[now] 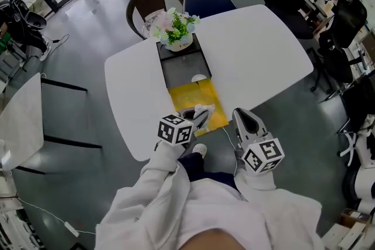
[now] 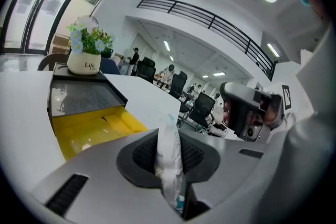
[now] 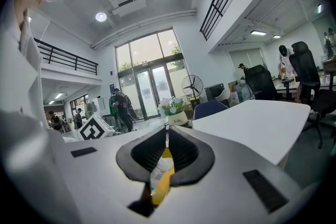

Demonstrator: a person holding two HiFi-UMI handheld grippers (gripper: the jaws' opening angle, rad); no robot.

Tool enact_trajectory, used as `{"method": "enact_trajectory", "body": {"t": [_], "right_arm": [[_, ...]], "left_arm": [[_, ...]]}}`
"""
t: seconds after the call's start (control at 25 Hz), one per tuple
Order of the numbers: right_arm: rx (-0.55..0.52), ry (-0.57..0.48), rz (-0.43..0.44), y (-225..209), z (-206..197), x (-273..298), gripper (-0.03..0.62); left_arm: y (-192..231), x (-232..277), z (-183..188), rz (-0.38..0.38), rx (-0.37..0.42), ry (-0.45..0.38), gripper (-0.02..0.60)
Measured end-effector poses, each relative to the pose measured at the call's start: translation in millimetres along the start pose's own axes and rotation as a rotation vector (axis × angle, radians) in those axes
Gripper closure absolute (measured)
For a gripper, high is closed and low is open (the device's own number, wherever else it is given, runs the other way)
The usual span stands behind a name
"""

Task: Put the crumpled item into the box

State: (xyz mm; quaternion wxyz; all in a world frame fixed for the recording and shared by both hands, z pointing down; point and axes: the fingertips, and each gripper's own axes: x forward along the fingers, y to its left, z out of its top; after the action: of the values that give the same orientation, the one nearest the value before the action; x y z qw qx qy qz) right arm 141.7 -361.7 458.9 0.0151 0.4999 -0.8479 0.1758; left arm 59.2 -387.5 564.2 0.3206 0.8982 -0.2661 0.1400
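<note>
My left tongs [image 2: 169,131] are clamped on the crumpled white wrapper [image 2: 169,162], held over the near end of the yellow box [image 1: 190,96] set in the desk [image 1: 258,50]. My right tongs [image 3: 166,139], just right of the box, are closed on a yellow-and-white packet [image 3: 159,178].

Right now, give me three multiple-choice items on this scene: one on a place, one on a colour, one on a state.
1. Where is the flower pot? A on a chair; B on the table, at its far edge; C on the floor.
2. The box is lined in: A red; B yellow; C blue.
3. The left gripper is: A open, empty; B lying flat; C shut on the wrapper.
Key: B, it stands beyond the grey tray; B, yellow shows inside; C, its jaws pinch the white wrapper.
</note>
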Motion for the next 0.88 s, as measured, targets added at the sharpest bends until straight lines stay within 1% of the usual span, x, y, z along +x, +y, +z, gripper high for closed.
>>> {"method": "enact_trajectory", "body": {"t": [0.16,0.28,0.44,0.6,0.72,0.8,0.88], "right_arm": [[-0.012,0.005,-0.004,-1.0,3.7,5.3,0.554],[-0.018,0.006,-0.008,-3.1,6.1,7.0,0.555],[-0.019,0.009,-0.012,-7.8,7.1,10.4,0.554],[-0.015,0.013,-0.005,-10.5,7.4,13.8,0.555],[-0.015,0.016,0.000,-12.9,7.8,15.3,0.555],[-0.017,0.019,0.001,-14.6,7.6,17.6,0.555],[-0.017,0.022,-0.001,-16.4,7.4,19.5,0.556]], "left_arm": [[14.0,25.1,-13.6,-0.036,-0.088,0.126,0.526],[24.4,41.8,-19.3,-0.037,-0.112,0.199,0.526],[35.7,60.2,-19.4,-0.040,-0.149,0.235,0.526],[49.7,74.4,-22.4,-0.053,-0.203,0.266,0.526],[63.0,81.5,-27.2,-0.041,-0.245,0.289,0.526],[72.2,84.4,-28.2,-0.025,-0.252,0.303,0.526],[80.0,86.0,-30.1,0.002,-0.229,0.322,0.526]]}}
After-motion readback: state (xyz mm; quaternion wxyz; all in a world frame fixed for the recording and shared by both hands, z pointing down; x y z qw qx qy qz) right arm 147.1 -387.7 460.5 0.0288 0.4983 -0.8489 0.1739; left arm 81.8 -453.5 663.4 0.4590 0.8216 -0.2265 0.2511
